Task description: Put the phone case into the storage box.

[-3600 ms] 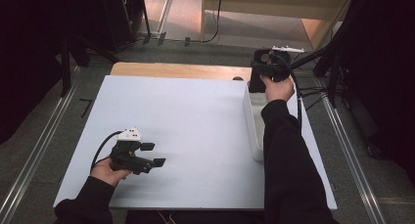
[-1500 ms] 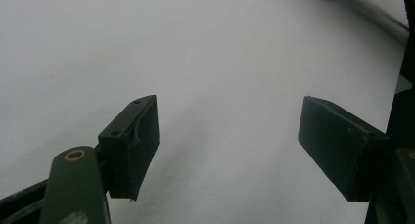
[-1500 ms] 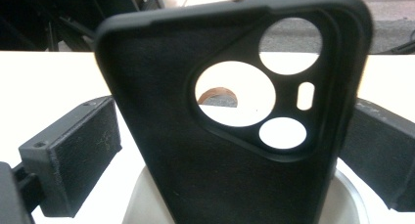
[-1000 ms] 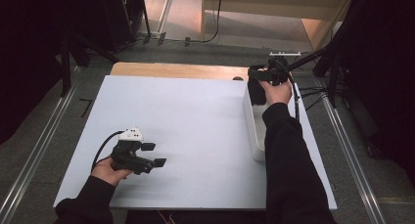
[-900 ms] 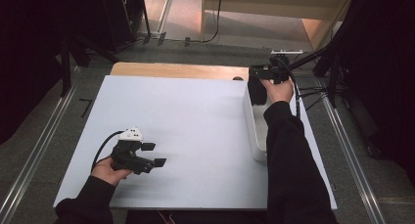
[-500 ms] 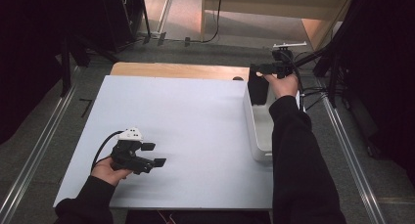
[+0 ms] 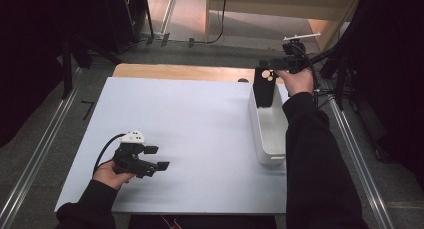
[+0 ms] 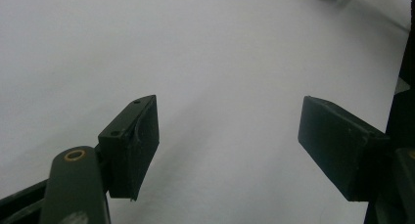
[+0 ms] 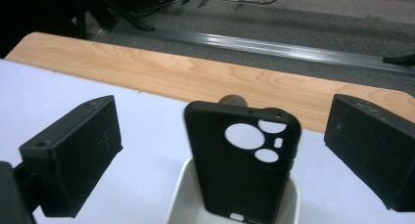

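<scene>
A black phone case (image 7: 264,89) with camera cutouts stands upright at the far end of a white tray (image 7: 272,134) on the table's right side. My right gripper (image 7: 270,65) hovers just above and behind it, jaws spread wide. In the right gripper view the case (image 9: 240,165) rises from the tray (image 9: 181,194) between the pads of my right gripper (image 9: 227,136), and neither pad touches it. My left gripper (image 7: 157,158) rests low at the near left of the white table (image 7: 200,129). In its own view the left gripper (image 8: 227,145) is open over bare tabletop.
A wooden strip (image 7: 185,71) runs along the table's far edge, with a small dark round knob (image 7: 243,80) beside the tray's far end. Metal rails (image 7: 30,164) and grey floor flank the table. Dark stands and cables crowd the far right.
My right hand has lifted up and away from the tray, while the phone case stays standing in the tray's far end. The left hand has not moved.
</scene>
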Demonstrator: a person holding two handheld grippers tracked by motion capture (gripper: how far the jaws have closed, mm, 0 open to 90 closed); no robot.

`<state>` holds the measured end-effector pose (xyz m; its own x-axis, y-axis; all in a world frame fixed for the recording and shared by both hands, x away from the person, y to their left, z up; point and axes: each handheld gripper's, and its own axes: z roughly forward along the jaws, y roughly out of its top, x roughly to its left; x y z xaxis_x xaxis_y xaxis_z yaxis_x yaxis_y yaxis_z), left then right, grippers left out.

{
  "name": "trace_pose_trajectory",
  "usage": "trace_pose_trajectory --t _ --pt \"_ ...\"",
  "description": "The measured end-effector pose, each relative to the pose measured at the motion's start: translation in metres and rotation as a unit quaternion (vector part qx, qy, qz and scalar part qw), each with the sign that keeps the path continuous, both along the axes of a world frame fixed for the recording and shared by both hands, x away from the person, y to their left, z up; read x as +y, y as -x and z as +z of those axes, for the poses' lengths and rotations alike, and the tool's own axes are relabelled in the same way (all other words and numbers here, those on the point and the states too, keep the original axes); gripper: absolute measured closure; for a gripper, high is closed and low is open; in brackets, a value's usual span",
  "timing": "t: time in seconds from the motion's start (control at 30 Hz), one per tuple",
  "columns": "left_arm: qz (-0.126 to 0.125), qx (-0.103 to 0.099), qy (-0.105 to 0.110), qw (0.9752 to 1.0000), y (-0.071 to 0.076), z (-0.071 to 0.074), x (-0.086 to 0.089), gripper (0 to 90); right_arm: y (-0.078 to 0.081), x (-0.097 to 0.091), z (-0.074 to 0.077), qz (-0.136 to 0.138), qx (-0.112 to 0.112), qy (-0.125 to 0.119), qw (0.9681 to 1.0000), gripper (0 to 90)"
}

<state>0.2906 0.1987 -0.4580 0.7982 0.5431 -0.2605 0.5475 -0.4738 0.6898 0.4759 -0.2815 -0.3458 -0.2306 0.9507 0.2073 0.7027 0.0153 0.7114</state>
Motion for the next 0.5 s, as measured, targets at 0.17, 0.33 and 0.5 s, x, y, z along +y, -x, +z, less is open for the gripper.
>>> trace_pose_trajectory --t 0.17,0.33,0.5 --pt "0.0 0.001 0.0 1.0 0.0 0.0 0.0 23.1 0.006 0.005 0.007 0.019 0.008 -0.015 0.9997 5.2" --pt "0.002 0.002 0.0 1.0 0.0 0.0 0.001 23.1 0.014 0.012 0.012 0.047 0.013 -0.021 0.9986 12.2" --pt "0.0 0.001 0.0 1.0 0.0 0.0 0.001 23.1 0.025 0.02 0.013 0.069 0.014 -0.03 0.9971 14.4"
